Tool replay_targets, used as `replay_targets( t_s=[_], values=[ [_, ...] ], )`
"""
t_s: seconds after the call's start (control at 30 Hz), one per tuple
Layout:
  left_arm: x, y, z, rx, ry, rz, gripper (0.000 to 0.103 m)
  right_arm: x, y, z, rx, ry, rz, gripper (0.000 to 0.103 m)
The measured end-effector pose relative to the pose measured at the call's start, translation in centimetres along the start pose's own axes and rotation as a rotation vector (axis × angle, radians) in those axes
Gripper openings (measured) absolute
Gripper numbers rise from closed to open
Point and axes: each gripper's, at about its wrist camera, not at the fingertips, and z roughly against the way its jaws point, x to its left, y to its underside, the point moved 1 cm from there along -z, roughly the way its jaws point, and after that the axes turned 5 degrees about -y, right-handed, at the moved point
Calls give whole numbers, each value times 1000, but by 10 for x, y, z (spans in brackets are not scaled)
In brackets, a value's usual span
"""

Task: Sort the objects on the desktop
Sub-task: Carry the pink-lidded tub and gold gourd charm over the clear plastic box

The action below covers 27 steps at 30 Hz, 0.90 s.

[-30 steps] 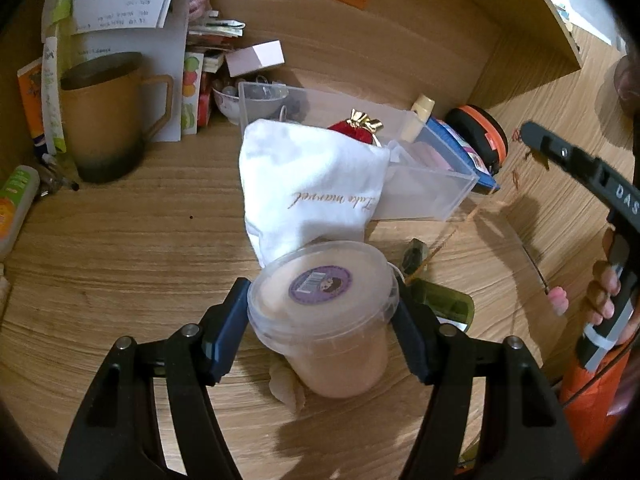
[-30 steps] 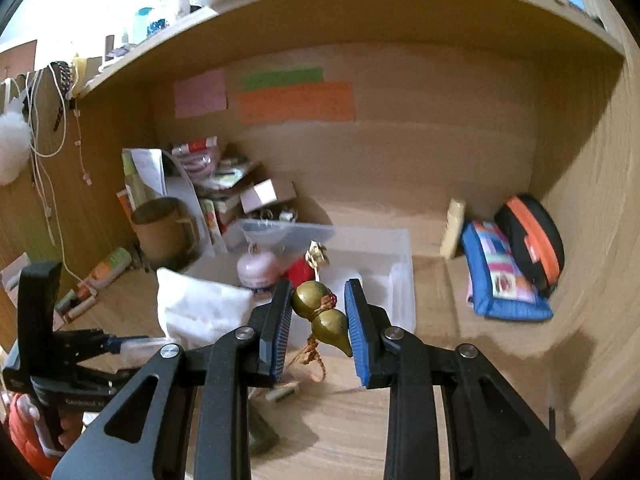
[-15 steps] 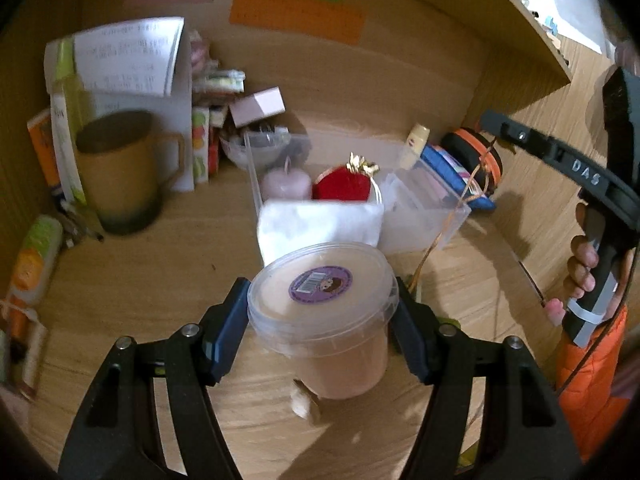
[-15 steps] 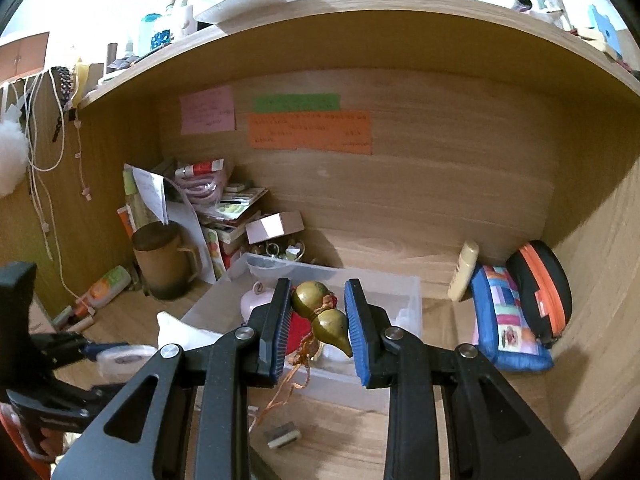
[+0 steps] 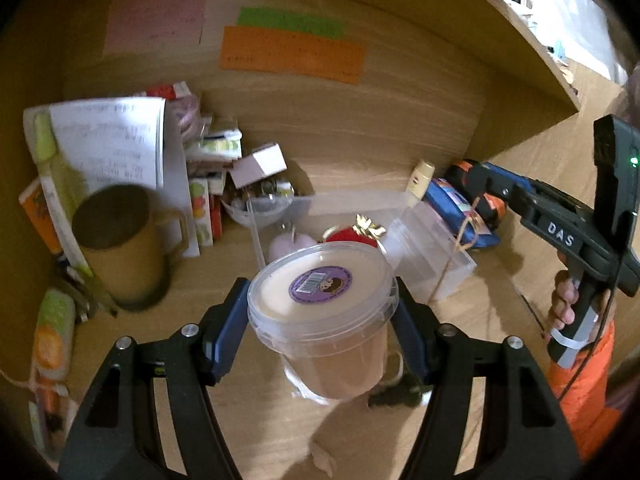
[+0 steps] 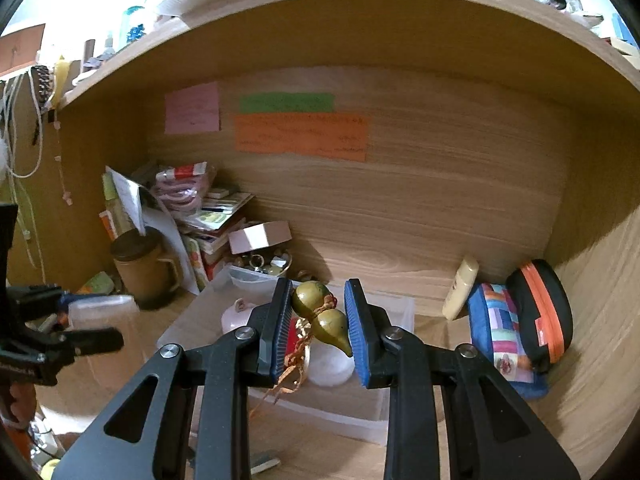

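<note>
My left gripper point(image 5: 320, 320) is shut on a round plastic tub point(image 5: 324, 320) of pale cream with a purple label, held up above the desk. The right gripper point(image 6: 318, 320) is shut on a small golden gourd charm point(image 6: 320, 316) whose orange cord point(image 6: 294, 360) dangles below. Both hover near a clear plastic bin point(image 6: 332, 404) on the desk. In the bin lie a pink candle point(image 5: 286, 245), a red pouch with a gold bow point(image 5: 352, 234) and a white round item point(image 6: 330, 366). In the left wrist view the right gripper point(image 5: 476, 184) comes in from the right, over the bin.
A brown mug point(image 5: 120, 248) stands at the left before papers and stacked boxes point(image 5: 208, 184). A small bowl of trinkets point(image 6: 266, 266) sits behind the bin. At the right lie a cream tube point(image 6: 460, 288), a blue patchwork pouch point(image 6: 500, 336) and a black-orange case point(image 6: 540, 312). Sticky notes point(image 6: 300, 136) hang on the back wall.
The left gripper has risen with the tub, so the white cloth under it has dropped out of view. The right gripper has carried the gourd forward over the bin.
</note>
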Motion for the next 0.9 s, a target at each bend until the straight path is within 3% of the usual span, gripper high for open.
replay_targets(
  t_s=[0.47, 0.9],
  values=[
    [3, -37, -43, 45, 21, -3, 67, -11, -17, -34, 24, 45, 29, 24],
    [-2, -51, -91, 108, 31, -16, 67, -20, 2, -74, 103, 17, 16, 24]
  ],
)
